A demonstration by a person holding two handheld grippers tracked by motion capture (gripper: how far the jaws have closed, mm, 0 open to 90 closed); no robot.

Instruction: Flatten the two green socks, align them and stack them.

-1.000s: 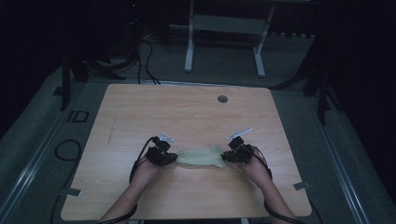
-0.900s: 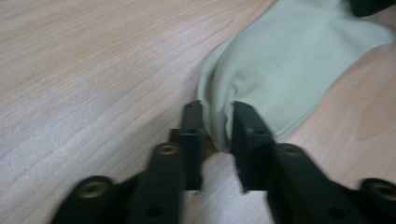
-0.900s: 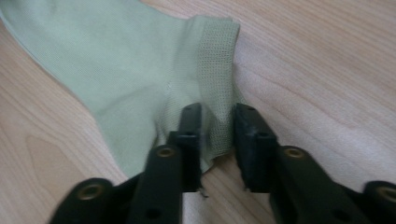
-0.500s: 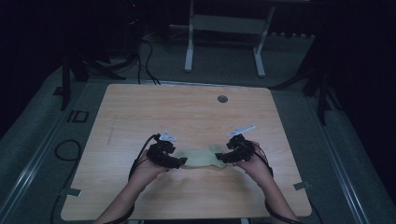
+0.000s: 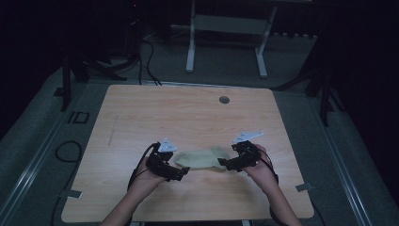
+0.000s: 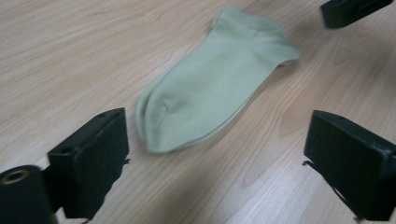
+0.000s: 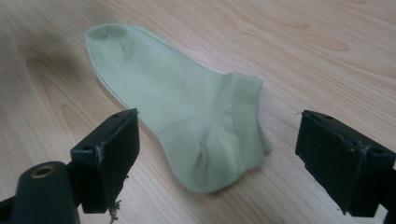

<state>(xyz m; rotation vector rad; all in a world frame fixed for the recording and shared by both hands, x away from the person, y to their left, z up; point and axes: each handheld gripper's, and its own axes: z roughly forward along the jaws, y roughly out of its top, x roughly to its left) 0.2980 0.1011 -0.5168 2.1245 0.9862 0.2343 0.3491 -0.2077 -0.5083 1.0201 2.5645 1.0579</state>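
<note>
Pale green ankle sock (image 5: pixel 201 158) flat on surface (image 5: pixel 141 113), released. Left claw (image 5: pixel 181 173) at toe, right claw (image 5: pixel 225 165) at cuff: jaws just opened wide, nothing gripped, ends laid straight.

Bare table (image 5: pixel 188 113) beyond (grommet (image 5: pixel 224 100) aside)

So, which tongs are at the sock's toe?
The left tongs: the sock's closed toe lies before them, its ribbed cuff before the right tongs. Both have just been opening, nothing between them.
</note>
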